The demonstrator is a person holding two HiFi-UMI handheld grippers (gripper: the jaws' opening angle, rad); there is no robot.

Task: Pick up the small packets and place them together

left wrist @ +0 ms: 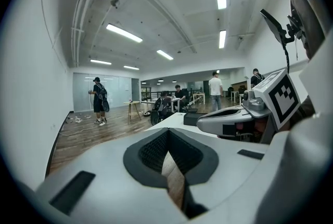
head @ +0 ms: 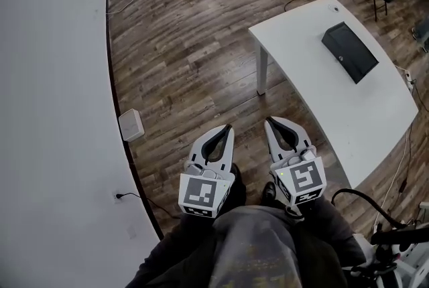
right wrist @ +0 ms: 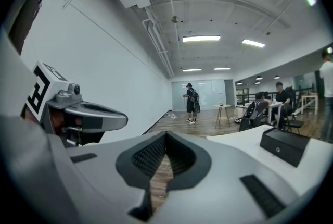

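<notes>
Left of the white table (head: 348,106), over the wood floor (head: 188,45), both grippers held low and close against the person's lap (head: 255,246). Left gripper (head: 228,127) sits farther from the table, right gripper (head: 269,120) nearer its edge; the two side by side, apart, neither touching the table. Left gripper (left wrist: 167,132): jaws together, tips meeting, only floorboards visible through the ribbed hollow behind the tips, nothing clamped. Right gripper (right wrist: 166,134): same, jaws closed tip to tip, nothing between them. Each gripper view catches the other gripper alongside: the right one (left wrist: 244,119) in the left gripper view, the left one (right wrist: 83,113) in the right gripper view. On the table, toward its far end, a black box (head: 348,51) lying flat; also seen from the right gripper view (right wrist: 283,146). Small packets: cannot be made out in any view, on the table or off it. On the side away from the table, a white wall (head: 53,112) with a small white unit (head: 131,124) at its foot and a plug with cord (head: 119,196) lower down. Beyond the table's far end, seated people at other desks; a standing person (left wrist: 99,100) near the glass partition at the back of the room.
</notes>
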